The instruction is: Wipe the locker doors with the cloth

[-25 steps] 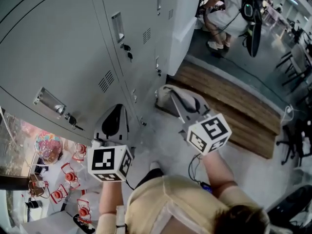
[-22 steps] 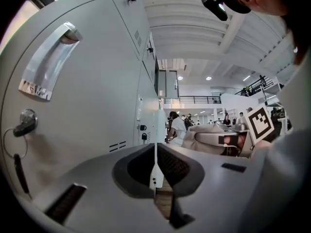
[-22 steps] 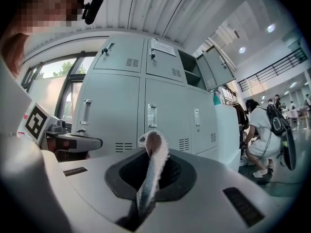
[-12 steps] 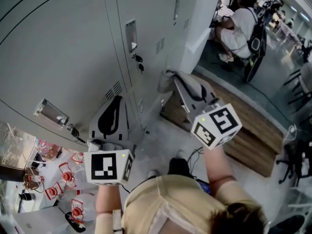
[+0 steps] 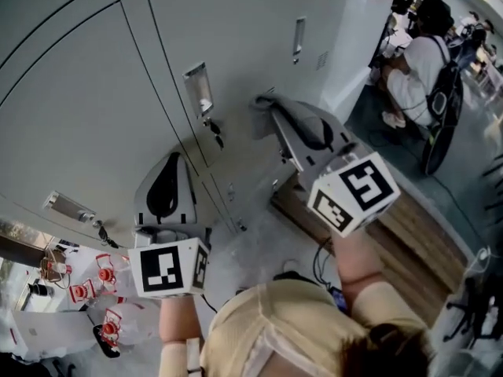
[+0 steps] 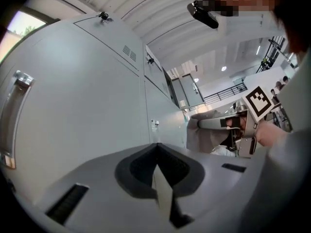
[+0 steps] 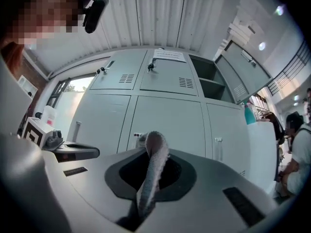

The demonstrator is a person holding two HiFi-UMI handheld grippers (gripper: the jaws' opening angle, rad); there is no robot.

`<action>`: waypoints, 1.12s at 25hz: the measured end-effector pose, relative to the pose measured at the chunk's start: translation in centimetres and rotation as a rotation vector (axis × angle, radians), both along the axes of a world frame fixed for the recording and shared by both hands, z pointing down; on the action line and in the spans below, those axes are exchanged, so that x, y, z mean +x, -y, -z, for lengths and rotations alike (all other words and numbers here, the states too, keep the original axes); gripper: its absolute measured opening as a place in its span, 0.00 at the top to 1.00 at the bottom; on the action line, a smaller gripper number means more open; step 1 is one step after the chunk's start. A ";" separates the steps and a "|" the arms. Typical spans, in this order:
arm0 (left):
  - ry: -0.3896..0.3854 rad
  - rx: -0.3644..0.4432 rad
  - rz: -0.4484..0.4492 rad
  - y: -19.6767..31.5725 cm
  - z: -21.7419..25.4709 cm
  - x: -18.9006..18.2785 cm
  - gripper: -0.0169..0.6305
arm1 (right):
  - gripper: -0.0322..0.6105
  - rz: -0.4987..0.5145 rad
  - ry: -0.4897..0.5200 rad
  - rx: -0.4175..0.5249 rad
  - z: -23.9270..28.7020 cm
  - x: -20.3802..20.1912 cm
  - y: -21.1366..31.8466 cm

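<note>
Higher up the grey locker doors (image 5: 94,124) now, my right gripper (image 5: 271,116) clamps the cloth (image 7: 154,152). My left gripper (image 5: 171,163) is closed; wooden boards (image 5: 424,234) lie right of the doors.

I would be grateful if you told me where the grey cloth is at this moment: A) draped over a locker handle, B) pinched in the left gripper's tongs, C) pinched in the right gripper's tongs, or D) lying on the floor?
C: the right gripper view shows the cloth clamped between the tongs of the right gripper, while the left gripper has its tongs closed on nothing.
</note>
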State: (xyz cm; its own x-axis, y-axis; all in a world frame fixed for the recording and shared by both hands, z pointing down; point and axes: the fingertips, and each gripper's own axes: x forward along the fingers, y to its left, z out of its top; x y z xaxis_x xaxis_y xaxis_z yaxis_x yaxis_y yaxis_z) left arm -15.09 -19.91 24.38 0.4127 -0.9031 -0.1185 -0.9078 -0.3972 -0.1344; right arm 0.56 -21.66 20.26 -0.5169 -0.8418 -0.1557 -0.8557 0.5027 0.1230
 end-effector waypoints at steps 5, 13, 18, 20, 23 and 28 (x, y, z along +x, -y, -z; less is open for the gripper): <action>0.002 0.039 0.108 1.2 1.0 0.9 0.97 | 0.93 0.091 0.018 0.055 2.7 0.9 1.9; -0.006 0.080 0.274 1.1 2.6 0.2 0.97 | 0.93 0.265 0.053 0.099 6.0 -0.8 3.3; -0.016 0.109 0.349 0.6 3.4 -0.3 0.97 | 0.93 0.357 0.075 0.120 7.6 -2.4 3.3; -0.017 0.115 0.377 0.4 3.6 -0.5 0.97 | 0.93 0.393 0.076 0.127 8.0 -3.3 3.4; -0.012 0.119 0.407 0.0 3.7 -0.6 0.97 | 0.93 0.422 0.072 0.140 8.2 -4.7 3.4; -0.013 0.122 0.448 -0.7 4.0 -1.2 0.97 | 0.93 0.418 0.046 0.186 8.1 -7.0 4.0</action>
